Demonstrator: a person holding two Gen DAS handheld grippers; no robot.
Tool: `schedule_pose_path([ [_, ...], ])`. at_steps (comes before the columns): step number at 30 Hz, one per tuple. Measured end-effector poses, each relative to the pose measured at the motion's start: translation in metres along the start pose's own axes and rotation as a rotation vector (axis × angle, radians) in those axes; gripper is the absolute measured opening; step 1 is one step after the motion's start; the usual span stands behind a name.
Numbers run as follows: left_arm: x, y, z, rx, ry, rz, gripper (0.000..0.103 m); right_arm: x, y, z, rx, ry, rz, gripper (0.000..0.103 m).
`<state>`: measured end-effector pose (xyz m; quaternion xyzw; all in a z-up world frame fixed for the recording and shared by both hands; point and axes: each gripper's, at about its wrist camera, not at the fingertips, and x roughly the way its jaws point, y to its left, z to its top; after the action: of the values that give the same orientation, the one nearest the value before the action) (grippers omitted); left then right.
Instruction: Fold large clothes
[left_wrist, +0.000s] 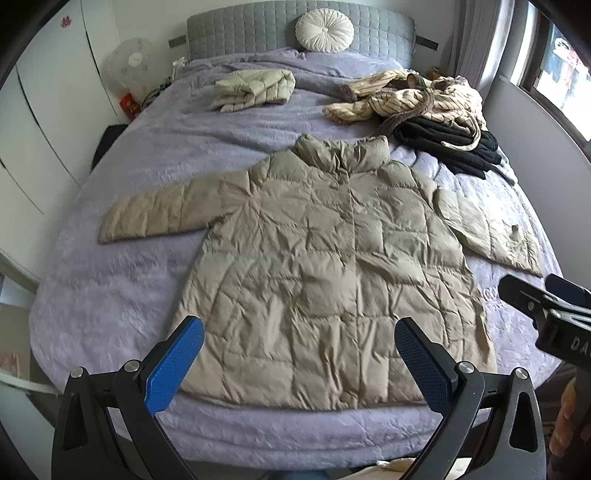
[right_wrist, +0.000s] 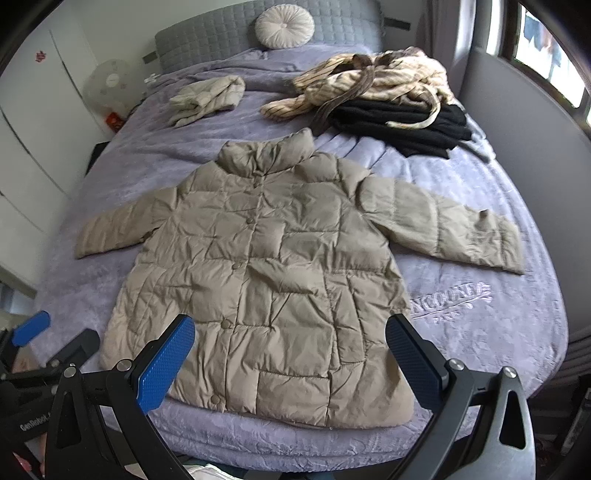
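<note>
Lying flat and face-up on the bed (left_wrist: 92, 295), the tan quilted jacket (left_wrist: 332, 266) is buttoned shut, collar toward the headboard, both sleeves spread out to the sides. Left gripper (left_wrist: 299, 354) hovers above the hem with its jaws spread wide, holding nothing; right gripper (right_wrist: 291, 350) does the same in its own view, also empty. No fold begun yet.

Risks, as judged from this layout:
- Puffy, slick shell: a shallow pinch could slip off, or catch only the top layer, so the front lifts away from the back.
- Right-side sleeve (right_wrist: 461, 229) lies near the bed edge; dragging it could pull it over.
- Striped garment (left_wrist: 406, 96) and black clothes (left_wrist: 450, 144) sit near the collar; a fold toward the headboard may snag them.
- Folded jacket (left_wrist: 255, 90) is well apart, no conflict.
</note>
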<state>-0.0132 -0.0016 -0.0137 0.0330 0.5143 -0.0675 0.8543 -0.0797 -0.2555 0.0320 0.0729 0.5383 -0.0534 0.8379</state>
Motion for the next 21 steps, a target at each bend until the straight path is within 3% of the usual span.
schedule_pose_path([
  [5,0.005,0.004,-0.014,-0.061,0.048,0.031,0.103,0.023,-0.001,-0.004,-0.043,0.098,0.126,0.103],
  [9,0.018,0.035,-0.015,-0.144,0.081,0.029,0.103,0.046,0.013,-0.005,-0.084,0.191,0.095,0.103],
  [14,0.048,0.100,0.003,-0.229,0.078,0.012,0.103,0.068,0.034,0.009,-0.063,0.211,0.092,0.103],
  [21,0.121,0.219,0.046,-0.369,0.068,-0.064,0.103,0.117,0.100,0.038,-0.017,0.236,0.086,0.103],
])
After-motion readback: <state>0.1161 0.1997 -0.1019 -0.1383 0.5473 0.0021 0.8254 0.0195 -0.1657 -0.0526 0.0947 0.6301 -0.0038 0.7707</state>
